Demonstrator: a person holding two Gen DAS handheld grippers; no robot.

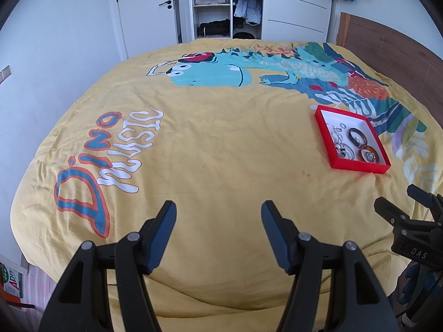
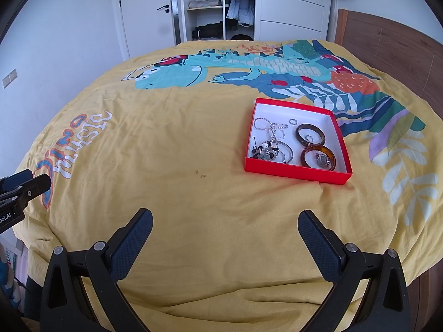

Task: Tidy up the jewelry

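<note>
A shallow red box (image 2: 293,172) with a white inside lies on the yellow bed cover, right of centre; the left wrist view shows the same red box (image 1: 357,166) far to the right. Inside it lie a silver chain (image 2: 270,126), a beaded piece (image 2: 264,150), a silver bangle (image 2: 288,150), two brown bangles (image 2: 310,132), small rings (image 2: 292,121) and a watch (image 2: 322,160). My right gripper (image 2: 225,225) hovers open above the near bed edge, short of the box. My left gripper (image 1: 218,217) hangs open over bare cover, left of the box. Both hold nothing.
The yellow cover (image 1: 221,152) with a dinosaur print spans the whole bed. A wooden headboard (image 2: 393,41) stands at the right, an open wardrobe (image 1: 213,5) and a white door (image 1: 144,8) at the far end. The other gripper shows at each view's side edge.
</note>
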